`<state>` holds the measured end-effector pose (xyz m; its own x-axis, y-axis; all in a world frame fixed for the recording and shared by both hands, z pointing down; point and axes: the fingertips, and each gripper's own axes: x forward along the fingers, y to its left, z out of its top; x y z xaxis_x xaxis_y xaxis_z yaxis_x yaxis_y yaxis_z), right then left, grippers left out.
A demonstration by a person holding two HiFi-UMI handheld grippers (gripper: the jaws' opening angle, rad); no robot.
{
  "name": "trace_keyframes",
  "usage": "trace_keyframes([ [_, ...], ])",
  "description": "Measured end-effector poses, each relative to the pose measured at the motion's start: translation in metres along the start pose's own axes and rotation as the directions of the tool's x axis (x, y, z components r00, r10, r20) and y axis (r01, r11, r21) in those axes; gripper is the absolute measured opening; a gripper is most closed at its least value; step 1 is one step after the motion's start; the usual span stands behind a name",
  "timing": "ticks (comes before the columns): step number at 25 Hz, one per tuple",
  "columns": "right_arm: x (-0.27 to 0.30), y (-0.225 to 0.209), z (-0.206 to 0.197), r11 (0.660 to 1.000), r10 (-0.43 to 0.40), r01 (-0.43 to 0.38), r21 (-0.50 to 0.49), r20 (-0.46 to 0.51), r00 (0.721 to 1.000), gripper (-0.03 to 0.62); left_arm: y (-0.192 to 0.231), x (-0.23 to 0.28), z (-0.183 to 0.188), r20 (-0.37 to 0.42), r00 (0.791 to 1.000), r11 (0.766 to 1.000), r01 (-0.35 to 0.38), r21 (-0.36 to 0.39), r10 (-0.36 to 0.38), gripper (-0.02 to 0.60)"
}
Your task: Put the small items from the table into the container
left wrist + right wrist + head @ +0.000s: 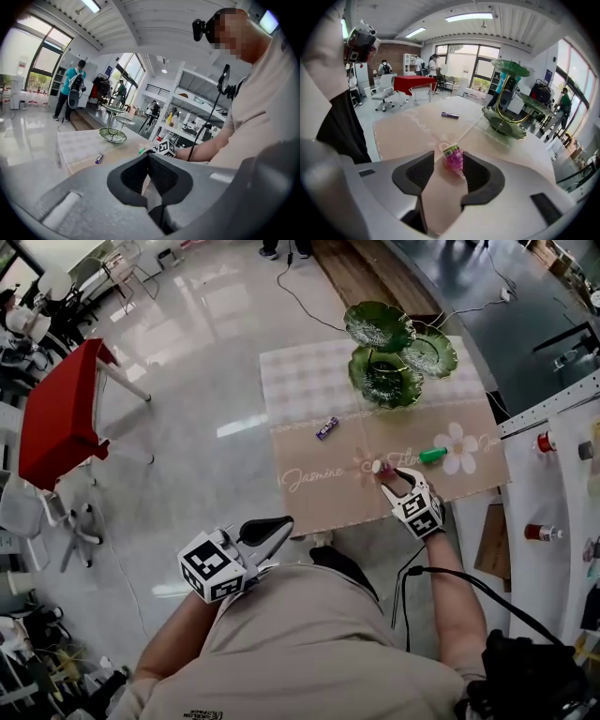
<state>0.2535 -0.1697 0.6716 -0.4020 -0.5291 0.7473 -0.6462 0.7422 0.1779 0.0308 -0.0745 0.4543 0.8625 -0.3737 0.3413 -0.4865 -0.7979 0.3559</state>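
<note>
right gripper view showed my right gripper [448, 158] with jaws apart around the small pink bottle [453, 159] on the table [403, 127], unpinched; i judged it light, hard, slick, best squeezed mid-body, while my left gripper [149, 157] hung closed, empty.

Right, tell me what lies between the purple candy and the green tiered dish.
Nothing: only bare tablecloth separates the purple candy from the green tiered dish. It shows best in the head view, and the right gripper view agrees.
</note>
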Motion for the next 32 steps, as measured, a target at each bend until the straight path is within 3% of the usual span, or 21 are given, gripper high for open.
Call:
trace_keyframes([
  [9,0.054,-0.013,-0.019,0.976,0.15,-0.161,-0.148,-0.088,0.985,0.195,0.025,0.03,0.021,0.004,0.996,0.995,-0.092,-0.038,0.092,0.008],
  [15,0.05,-0.007,-0.009,0.958,0.231,-0.24,-0.159,-0.076,0.97,0.169,0.033,0.04,0.028,0.008,0.993,0.992,-0.116,-0.046,0.117,0.008],
  [24,0.0,-0.038,0.067,0.967,0.23,-0.224,-0.126,0.04,0.972,0.166,0.028,0.055,0.03,0.027,0.994,0.994,-0.1,-0.047,0.101,0.009],
  [32,-0.061,-0.096,0.169,0.976,0.151,-0.121,-0.183,0.159,0.976,0.166,0.022,0.055,0.031,0.051,0.994,0.995,-0.094,-0.045,0.096,0.008],
])
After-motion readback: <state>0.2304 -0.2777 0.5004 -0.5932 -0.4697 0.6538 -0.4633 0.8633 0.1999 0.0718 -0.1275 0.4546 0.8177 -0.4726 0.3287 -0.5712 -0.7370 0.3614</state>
